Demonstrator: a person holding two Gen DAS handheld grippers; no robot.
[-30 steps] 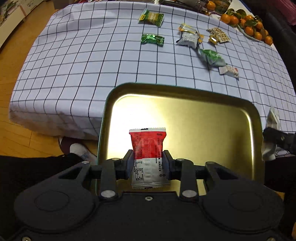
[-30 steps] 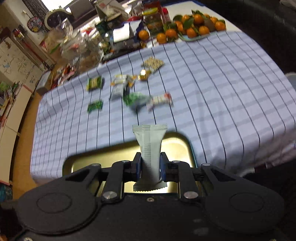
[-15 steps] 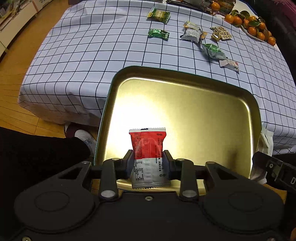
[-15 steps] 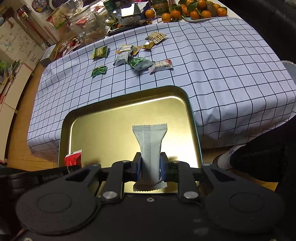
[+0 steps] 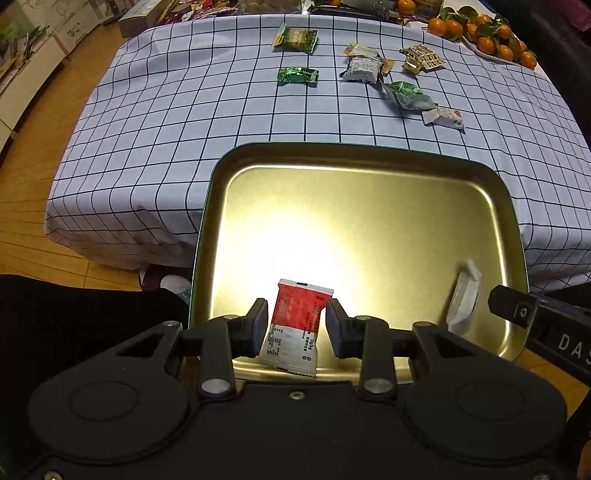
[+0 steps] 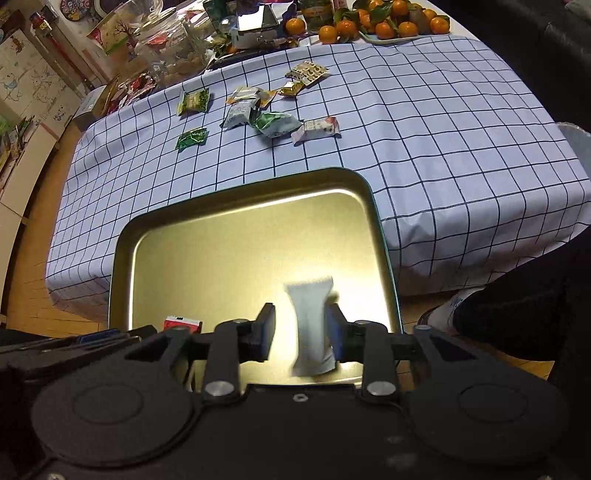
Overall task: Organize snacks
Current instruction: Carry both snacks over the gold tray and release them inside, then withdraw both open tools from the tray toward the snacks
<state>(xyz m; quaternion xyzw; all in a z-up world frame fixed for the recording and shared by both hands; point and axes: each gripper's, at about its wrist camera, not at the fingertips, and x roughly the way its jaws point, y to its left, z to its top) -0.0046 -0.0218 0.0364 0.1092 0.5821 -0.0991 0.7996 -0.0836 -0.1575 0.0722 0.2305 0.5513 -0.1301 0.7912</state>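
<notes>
Two snacks are being released over the near edge of the gold tray (image 5: 509, 236). The left gripper (image 5: 297, 325) has just been spread, the red packet (image 5: 297, 326) tilting loose between its jaws. The right gripper (image 6: 301, 332) has likewise been opened; the blurred white packet (image 6: 312, 326) is probably dropping. Next, the wrapped snacks (image 6: 273, 123) toward the tablecloth's far edge must be fetched.

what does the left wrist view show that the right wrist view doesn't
Only the left wrist view: the red packet's printed lower half, loose between the left gripper's just-opened jaws.

Only the right wrist view: a glass jar behind the table, and the blurred white packet between the right gripper's just-opened jaws.

Both: the gold tray, checked cloth, scattered snacks and oranges.
</notes>
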